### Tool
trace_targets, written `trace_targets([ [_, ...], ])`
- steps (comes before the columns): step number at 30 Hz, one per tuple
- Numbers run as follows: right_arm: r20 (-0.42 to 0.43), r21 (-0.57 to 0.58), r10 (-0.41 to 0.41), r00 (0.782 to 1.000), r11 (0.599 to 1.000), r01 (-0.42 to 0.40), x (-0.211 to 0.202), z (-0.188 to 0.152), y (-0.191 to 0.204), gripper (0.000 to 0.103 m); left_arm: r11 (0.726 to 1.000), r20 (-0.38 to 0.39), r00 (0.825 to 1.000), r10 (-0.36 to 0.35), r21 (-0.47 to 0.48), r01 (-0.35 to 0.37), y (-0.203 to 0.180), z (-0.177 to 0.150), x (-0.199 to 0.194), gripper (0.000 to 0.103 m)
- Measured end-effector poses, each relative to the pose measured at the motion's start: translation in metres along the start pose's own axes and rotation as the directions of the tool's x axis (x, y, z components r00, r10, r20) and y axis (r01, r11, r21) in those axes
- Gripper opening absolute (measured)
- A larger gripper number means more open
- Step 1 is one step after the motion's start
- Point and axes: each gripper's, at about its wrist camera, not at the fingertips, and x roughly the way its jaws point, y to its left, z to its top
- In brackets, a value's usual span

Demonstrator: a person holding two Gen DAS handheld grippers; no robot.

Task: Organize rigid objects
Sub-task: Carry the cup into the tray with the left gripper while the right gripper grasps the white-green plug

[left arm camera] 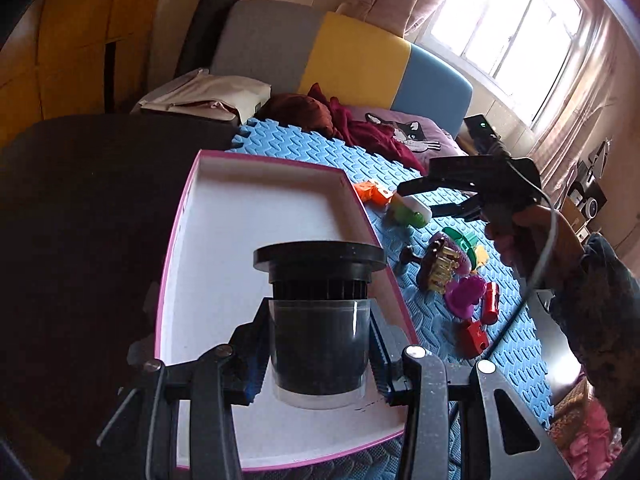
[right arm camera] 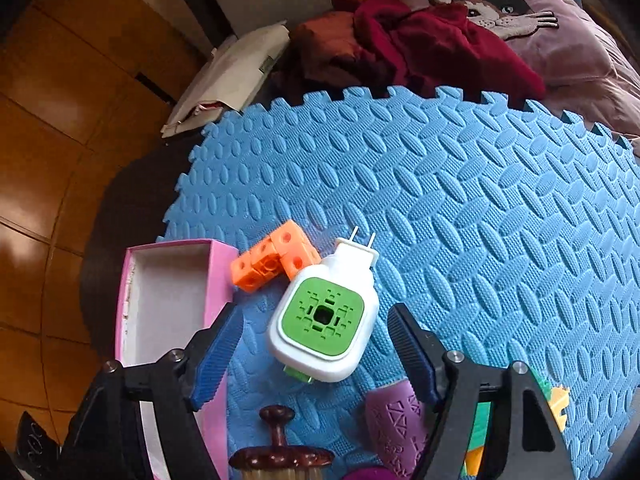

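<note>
My left gripper point(left arm camera: 320, 340) is shut on a black cylinder with a clear sleeve and a wide black cap point(left arm camera: 319, 312), held over the white inside of a pink-edged box point(left arm camera: 256, 216). My right gripper point(right arm camera: 316, 348) is open, its blue pads point(right arm camera: 218, 356) either side of a white plug-in device with a green face point(right arm camera: 324, 316) lying on the blue foam mat point(right arm camera: 480, 208). Orange linked cubes point(right arm camera: 276, 256) lie just beyond it, next to the box point(right arm camera: 168, 296). The right gripper also shows in the left wrist view point(left arm camera: 436, 200).
Right of the box lie a brown brush point(left arm camera: 432, 268), a purple piece point(left arm camera: 466, 294), red blocks point(left arm camera: 476, 332) and a green and yellow toy point(left arm camera: 466, 240). Dark red cloth point(right arm camera: 420, 44) and a cat pillow point(right arm camera: 532, 12) lie behind the mat. A white bag point(right arm camera: 236, 76) lies at the back left.
</note>
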Motion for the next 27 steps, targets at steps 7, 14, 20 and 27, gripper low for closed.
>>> trace_targets([
  [7, 0.006, -0.017, -0.024, 1.000, 1.000, 0.024, 0.005, -0.011, -0.001, 0.059, 1.000, 0.012, 1.000, 0.012, -0.013, -0.012, 0.007, -0.001, -0.002, 0.044],
  [14, 0.061, -0.085, -0.070, 0.996, 0.994, 0.075, -0.004, -0.037, 0.004, 0.053, 0.998, -0.003, 0.999, 0.054, 0.012, -0.054, 0.013, 0.008, 0.006, 0.043],
  [20, 0.070, -0.143, -0.098, 0.993, 0.984, 0.107, -0.001, -0.042, 0.011, 0.053, 0.991, -0.023, 0.993, 0.113, 0.075, -0.111, 0.011, 0.037, 0.036, 0.044],
  [27, 0.071, -0.174, -0.106, 0.992, 0.978, 0.117, 0.003, -0.042, 0.014, 0.053, 0.979, -0.084, 0.975, 0.206, 0.022, -0.205, 0.034, 0.059, 0.083, 0.045],
])
